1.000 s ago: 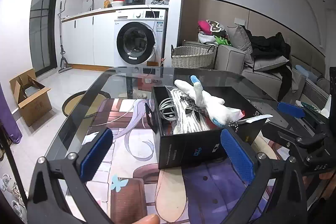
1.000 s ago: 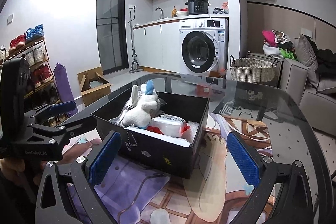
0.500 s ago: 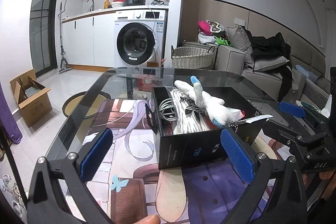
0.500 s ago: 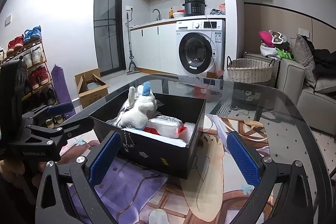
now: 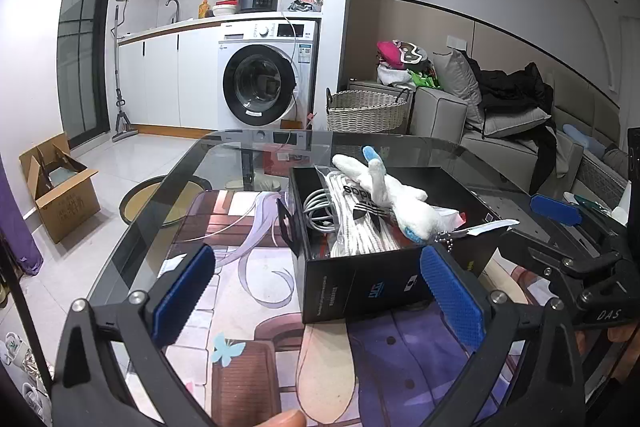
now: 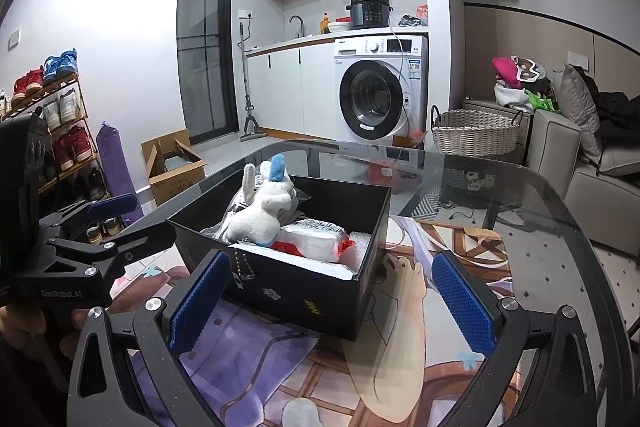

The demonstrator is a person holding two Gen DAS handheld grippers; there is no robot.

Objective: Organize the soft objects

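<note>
2 grippers are held over a glass table (image 5: pixel 224 155), both with their blue-padded fingers spread wide and nothing between them. From the left wrist camera, the left gripper (image 5: pixel 316 291) sits at the near edge, above a printed mat (image 5: pixel 224 227) that covers the tabletop. The right gripper (image 5: pixel 560 227) shows at the right of that view, its fingers apart too, just beside the black box (image 5: pixel 360 287).

That open box stands on the mat, near the middle of the table. Inside it, a white plush toy (image 5: pixel 400 203) with blue-tipped ears lies on top, its bead chain (image 6: pixel 244 265) hanging over the near wall in the right wrist view. Under the toy lies a white striped garment in a clear bag (image 5: pixel 360 211), and a coil of grey cable (image 5: pixel 316 207) is tucked against the left wall. In the right wrist view a white pack with red print (image 6: pixel 316 239) lies at the right of the toy, also inside the box.

From the right wrist camera, the right gripper (image 6: pixel 328 303) frames the near right corner of the box, while the left gripper (image 6: pixel 116 223) reaches in from the left.

Far behind the table stand a washing machine (image 5: pixel 264 87), a wicker basket (image 5: pixel 366 111) and a grey sofa (image 5: pixel 500 131).
</note>
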